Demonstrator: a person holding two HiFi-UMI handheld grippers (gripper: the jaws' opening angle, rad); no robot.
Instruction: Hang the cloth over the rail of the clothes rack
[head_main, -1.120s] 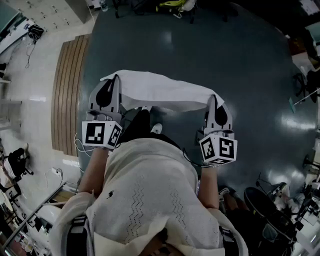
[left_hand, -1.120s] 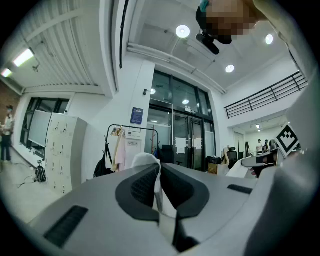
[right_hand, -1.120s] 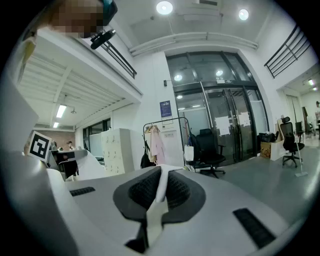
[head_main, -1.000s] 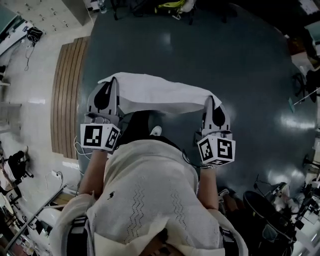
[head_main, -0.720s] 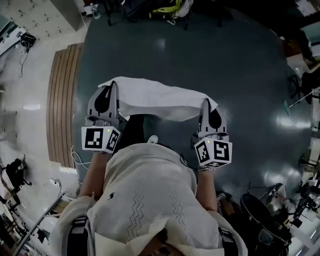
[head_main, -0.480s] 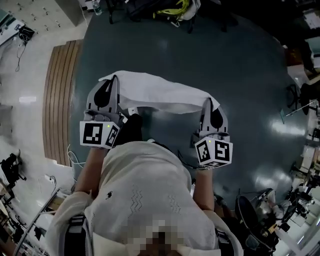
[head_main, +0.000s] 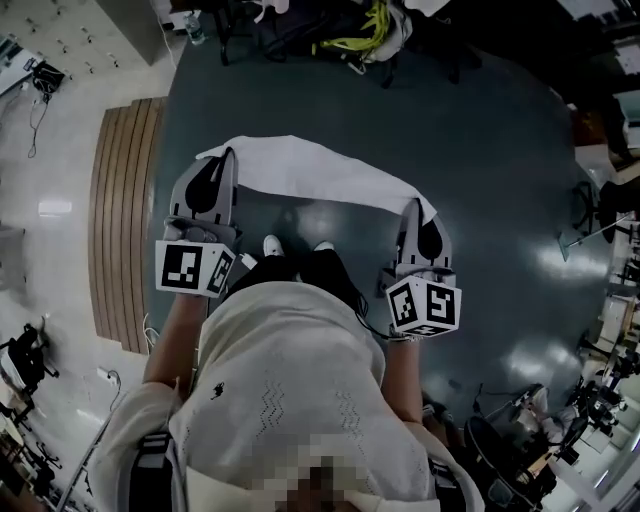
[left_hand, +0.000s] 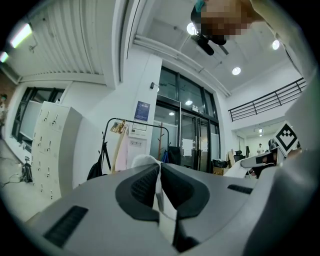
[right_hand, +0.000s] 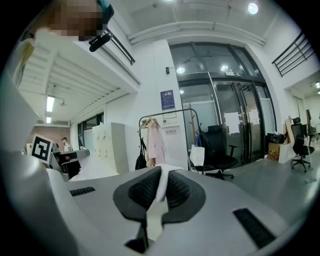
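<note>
A white cloth (head_main: 310, 170) hangs stretched between my two grippers, held in front of the person's body above the dark floor. My left gripper (head_main: 228, 155) is shut on the cloth's left end, and a fold of cloth (left_hand: 159, 190) shows between its pads. My right gripper (head_main: 413, 205) is shut on the right end, with a white strip of cloth (right_hand: 160, 187) pinched between the jaws. The black clothes rack (right_hand: 167, 114) stands ahead by the white wall with a pink garment (right_hand: 156, 142) on its rail. It also shows as the rack (left_hand: 137, 122) in the left gripper view.
White lockers (right_hand: 112, 145) stand left of the rack. A black office chair (right_hand: 220, 150) and glass doors (right_hand: 235, 130) are to its right. A wooden floor strip (head_main: 115, 210) runs along the left. Chairs and gear (head_main: 370, 25) lie ahead, and stands (head_main: 520, 420) crowd the lower right.
The person has walked forward across the dark floor, so the clutter ahead has come closer. Both grippers keep the cloth stretched between them in the same pose.
</note>
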